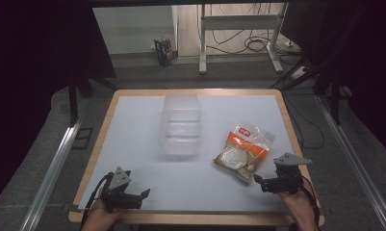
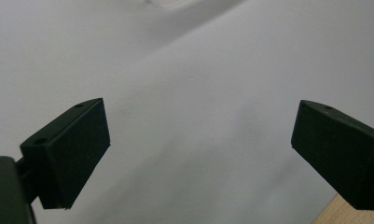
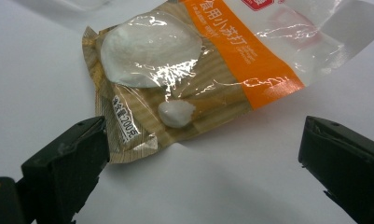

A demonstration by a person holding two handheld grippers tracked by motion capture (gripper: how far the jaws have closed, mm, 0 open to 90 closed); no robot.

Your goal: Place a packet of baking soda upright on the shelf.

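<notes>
One clear container (image 1: 182,126); one snack bag (image 1: 242,151); two grippers, left (image 1: 143,194) and right (image 1: 257,179), jaws spread, empty.

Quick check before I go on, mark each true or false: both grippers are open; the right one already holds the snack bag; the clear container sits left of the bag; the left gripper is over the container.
1. Both grippers are open: true. The left gripper and right gripper have jaws wide apart.
2. The right gripper holds the snack bag: false. It is just short of the bag, grasping nothing.
3. The clear container sits left of the bag: true.
4. The left gripper is over the container: false. It is over bare white table near the front edge.
</notes>
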